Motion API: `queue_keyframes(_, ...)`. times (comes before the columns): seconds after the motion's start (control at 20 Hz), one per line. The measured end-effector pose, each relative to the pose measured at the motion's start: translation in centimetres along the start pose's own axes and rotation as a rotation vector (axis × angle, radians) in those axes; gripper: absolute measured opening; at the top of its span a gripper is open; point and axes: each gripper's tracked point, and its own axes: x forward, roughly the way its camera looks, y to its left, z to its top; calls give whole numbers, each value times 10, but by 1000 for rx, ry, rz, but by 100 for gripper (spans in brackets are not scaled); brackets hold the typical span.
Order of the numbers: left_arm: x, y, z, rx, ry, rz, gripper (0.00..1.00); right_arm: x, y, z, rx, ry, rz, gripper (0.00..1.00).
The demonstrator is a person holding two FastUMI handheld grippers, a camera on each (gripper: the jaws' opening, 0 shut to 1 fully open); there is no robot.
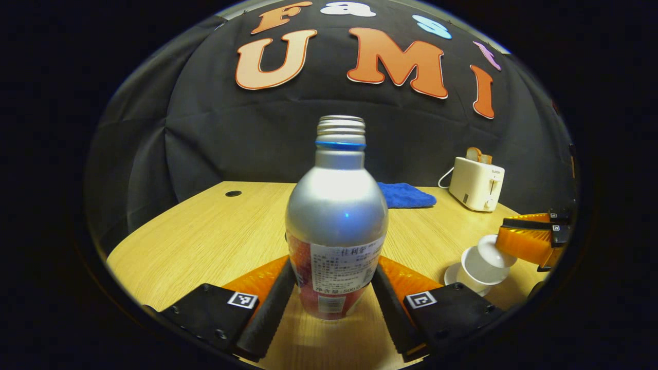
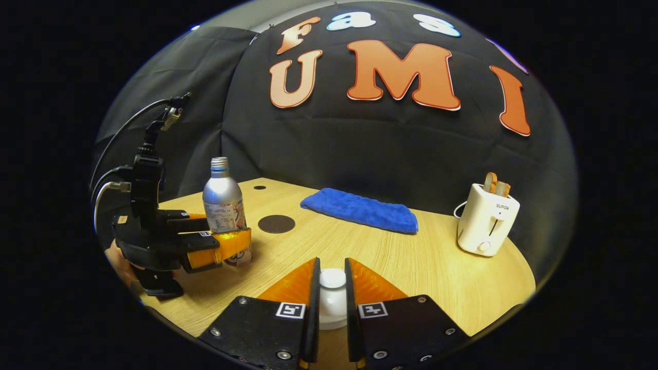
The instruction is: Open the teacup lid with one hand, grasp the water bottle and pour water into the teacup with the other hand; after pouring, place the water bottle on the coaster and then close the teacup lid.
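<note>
Two tools are closed on things: I see my left tool [image 1: 333,295] gripping the smooth silver metal water bottle [image 1: 336,221], uncapped and upright on the wood-grain table [image 1: 205,231], while my right tool [image 2: 332,288] pinches the white glossy teacup lid's [image 2: 332,280] knob. Beyond lie a round dark coaster [image 2: 276,224] and a plush blue cloth [image 2: 360,209].

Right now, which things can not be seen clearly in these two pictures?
- Whether the water bottle holds water: opaque metal, both views.
- Teacup inside: left gripper view, the tilted lid and the right hand-held gripper cover it.
- Teacup body: right gripper view, own fingers flank the lid knob and hide it.
- Bottle label text: too small.
- Person's hand: cut off by the left hand-held gripper.
</note>
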Motion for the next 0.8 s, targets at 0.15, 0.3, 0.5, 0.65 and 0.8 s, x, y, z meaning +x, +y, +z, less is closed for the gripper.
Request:
queue_keyframes(0.15, -1, 0, 1, 2, -4, -4, 88, -4, -1, 0, 8, -3, 2, 23)
queue_keyframes(0.3, -2, 1, 2, 10, 2, -1, 84, -6, -3, 3, 27, -10, 3, 23)
queue_keyframes(0.5, -5, 10, 9, 63, -7, 30, 79, -13, -9, 14, 38, -43, -9, 23)
queue_keyframes(0.65, -7, 20, 16, 172, 0, 68, 80, -21, -18, 20, 37, -59, -26, 23)
queue_keyframes(0.8, -9, 24, 25, 312, -20, 97, 80, -30, -31, 26, 43, -74, -48, 23)
